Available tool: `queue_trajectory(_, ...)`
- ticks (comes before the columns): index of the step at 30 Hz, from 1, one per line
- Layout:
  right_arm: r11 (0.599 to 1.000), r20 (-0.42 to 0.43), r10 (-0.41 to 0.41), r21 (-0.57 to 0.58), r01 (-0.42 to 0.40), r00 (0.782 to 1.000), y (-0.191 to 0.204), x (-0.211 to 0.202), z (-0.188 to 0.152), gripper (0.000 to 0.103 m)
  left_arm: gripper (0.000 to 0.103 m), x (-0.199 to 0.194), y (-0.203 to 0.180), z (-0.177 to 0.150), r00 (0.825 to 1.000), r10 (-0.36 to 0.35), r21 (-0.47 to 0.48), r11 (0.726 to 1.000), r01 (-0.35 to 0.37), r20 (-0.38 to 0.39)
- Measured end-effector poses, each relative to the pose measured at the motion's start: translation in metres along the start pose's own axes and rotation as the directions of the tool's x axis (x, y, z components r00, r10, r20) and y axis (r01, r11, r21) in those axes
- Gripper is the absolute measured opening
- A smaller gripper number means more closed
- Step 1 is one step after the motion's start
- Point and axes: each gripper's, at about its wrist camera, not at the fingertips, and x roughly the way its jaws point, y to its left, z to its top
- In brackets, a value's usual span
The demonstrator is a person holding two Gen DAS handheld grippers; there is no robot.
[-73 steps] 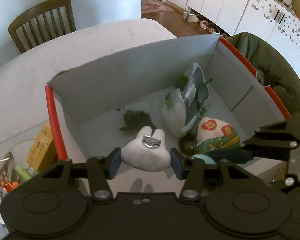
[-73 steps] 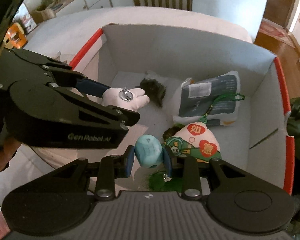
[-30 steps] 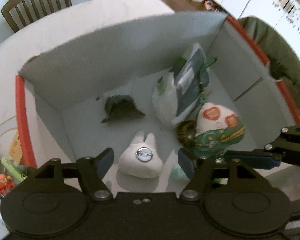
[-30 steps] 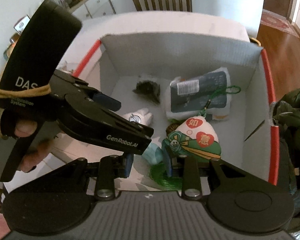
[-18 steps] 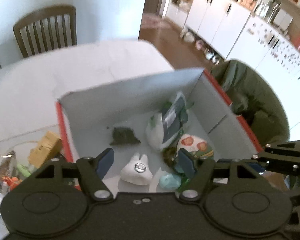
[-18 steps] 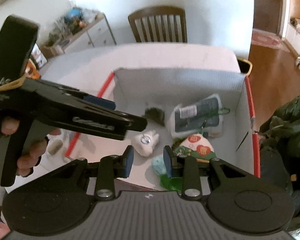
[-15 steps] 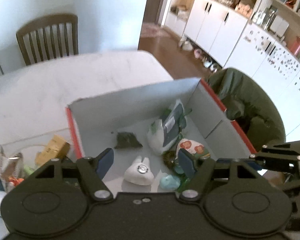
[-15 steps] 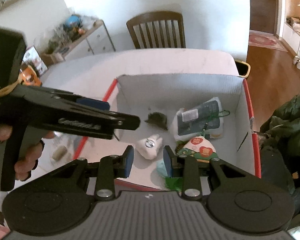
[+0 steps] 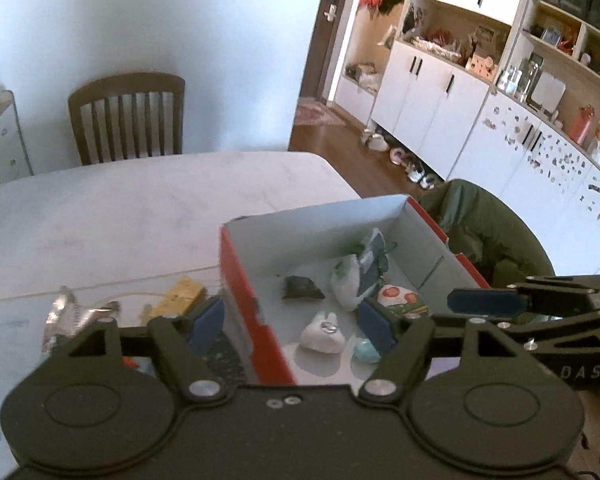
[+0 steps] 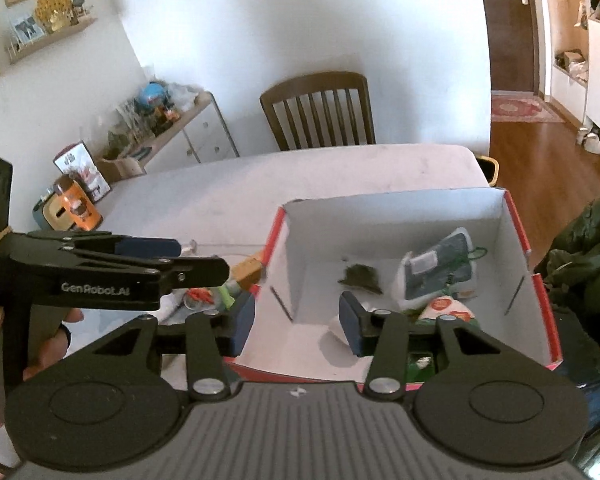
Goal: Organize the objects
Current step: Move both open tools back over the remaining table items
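A white cardboard box with a red rim (image 9: 236, 272) (image 10: 518, 224) stands on the table. Inside lie a white plush with a metal badge (image 9: 322, 336), a light blue rounded toy (image 9: 366, 350), a dark green clump (image 9: 300, 288) (image 10: 360, 274), a white and grey packet (image 9: 360, 272) (image 10: 436, 266) and a charm pouch with red patches (image 9: 400, 298) (image 10: 446, 308). My left gripper (image 9: 291, 322) hovers open and empty above the box's near left corner. My right gripper (image 10: 296, 318) is open and empty too, raised over the box's near edge.
Left of the box lie a yellow carton (image 9: 180, 296) (image 10: 246, 270), a crumpled wrapper (image 9: 66, 312) and small green and orange items (image 10: 208, 294). A wooden chair (image 10: 320, 112) stands beyond the table. A green jacket (image 9: 488, 232) hangs right of the box.
The left gripper let go of the white plush and the right let go of the blue toy; both now lie in the box. Both grippers opened and rose up and back.
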Motion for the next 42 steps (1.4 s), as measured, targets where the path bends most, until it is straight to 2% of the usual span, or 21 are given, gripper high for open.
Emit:
queue_trajectory(2,1.000,0.004,0.011,0.013,-0.011,1.000,0.010,0.000,-0.001,0.046,0.079,-0.010,0.008,-0.003,1.000,0.000,0.001,1.000,0.000,0.016)
queue_trajectory(11,1.000,0.045,0.009,0.018,-0.010,0.999,0.058,0.009,-0.003,0.067,0.089,-0.040,0.058,-0.020,0.998,0.044,-0.006,0.999,-0.044,0.055)
queue_trajectory(15,1.000,0.049,0.008,-0.005,-0.008,0.999,0.081,0.019,-0.002,0.078,0.101,-0.050,0.080,-0.027,0.995,0.062,-0.008,0.998,-0.062,0.073)
queue_trajectory(19,1.000,0.032,0.005,-0.022,-0.004,0.999,0.104,0.034,0.000,0.081,0.102,-0.055,0.105,-0.034,0.993,0.070,-0.033,0.997,-0.067,0.091)
queue_trajectory(27,1.000,0.000,-0.018,-0.022,0.018,1.000,0.137,0.073,0.003,0.081,0.102,-0.053,0.157,-0.049,0.994,0.087,-0.062,0.995,-0.083,0.059)
queue_trajectory(32,0.998,-0.034,-0.058,-0.040,0.056,0.998,0.154,0.098,0.000,0.081,0.102,-0.041,0.188,-0.063,0.992,0.122,-0.057,0.991,-0.120,0.029)
queue_trajectory(36,0.995,-0.093,-0.079,-0.069,0.073,0.993,0.171,0.123,-0.014,0.081,0.102,-0.025,0.206,-0.076,0.988,0.157,-0.034,0.987,-0.156,0.006)
queue_trajectory(42,0.992,-0.186,-0.098,-0.101,0.080,0.978,0.186,0.158,-0.041,0.081,0.102,0.000,0.225,-0.092,0.994,0.104,-0.035,0.994,-0.106,-0.037)
